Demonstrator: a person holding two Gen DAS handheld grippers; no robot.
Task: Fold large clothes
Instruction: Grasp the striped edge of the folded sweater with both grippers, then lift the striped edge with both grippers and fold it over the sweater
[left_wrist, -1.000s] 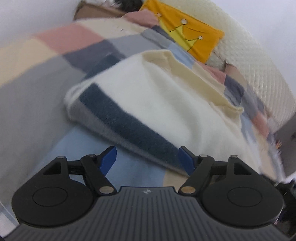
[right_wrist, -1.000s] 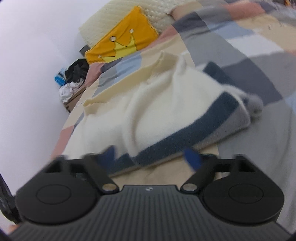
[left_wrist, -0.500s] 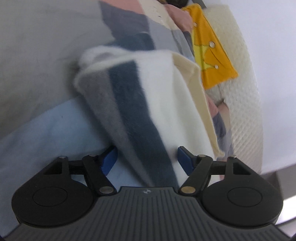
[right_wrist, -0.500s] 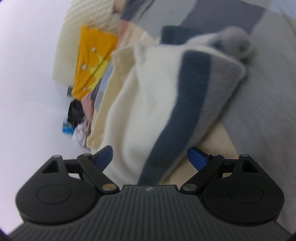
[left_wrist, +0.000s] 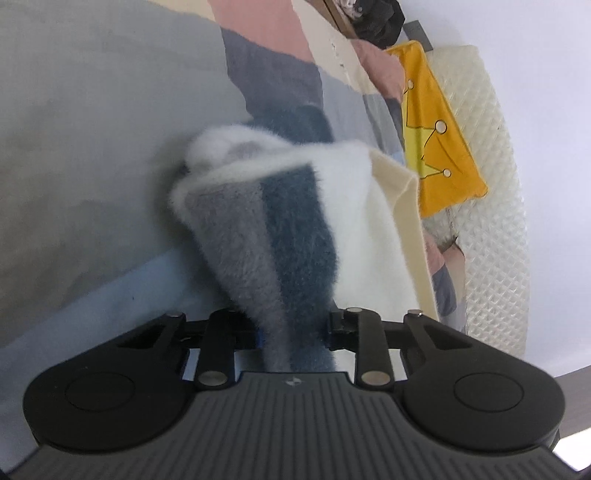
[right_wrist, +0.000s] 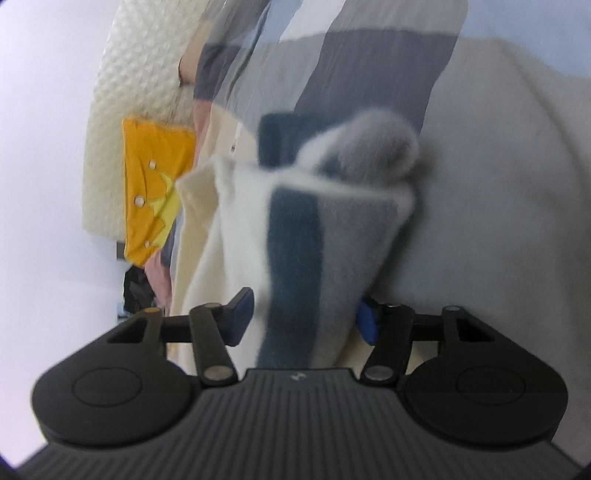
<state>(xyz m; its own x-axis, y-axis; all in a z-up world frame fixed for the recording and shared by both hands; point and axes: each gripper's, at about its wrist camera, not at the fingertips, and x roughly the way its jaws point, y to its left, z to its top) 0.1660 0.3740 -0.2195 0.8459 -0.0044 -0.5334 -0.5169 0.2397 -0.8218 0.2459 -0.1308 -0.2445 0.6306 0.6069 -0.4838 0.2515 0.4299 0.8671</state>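
A fluffy white sweater (left_wrist: 354, 221) with a navy stripe and a grey hem lies folded on the patchwork bedspread (left_wrist: 92, 147). My left gripper (left_wrist: 293, 328) is shut on the striped hem, which bunches between its fingers. In the right wrist view the same sweater (right_wrist: 243, 221) runs between the fingers of my right gripper (right_wrist: 304, 319). The right jaws stand a little apart around the thick striped edge, with the blue fingers (right_wrist: 365, 323) against the fabric.
A yellow crown pillow (left_wrist: 439, 147) leans on the cream quilted headboard (left_wrist: 495, 221) at the head of the bed. Dark clothes (left_wrist: 373, 18) are piled beyond the bed's far corner. The pillow also shows in the right wrist view (right_wrist: 155, 177).
Both grippers moved onto the sweater's striped hem and closed in. The left one has shut on the hem. The right one has narrowed around it.
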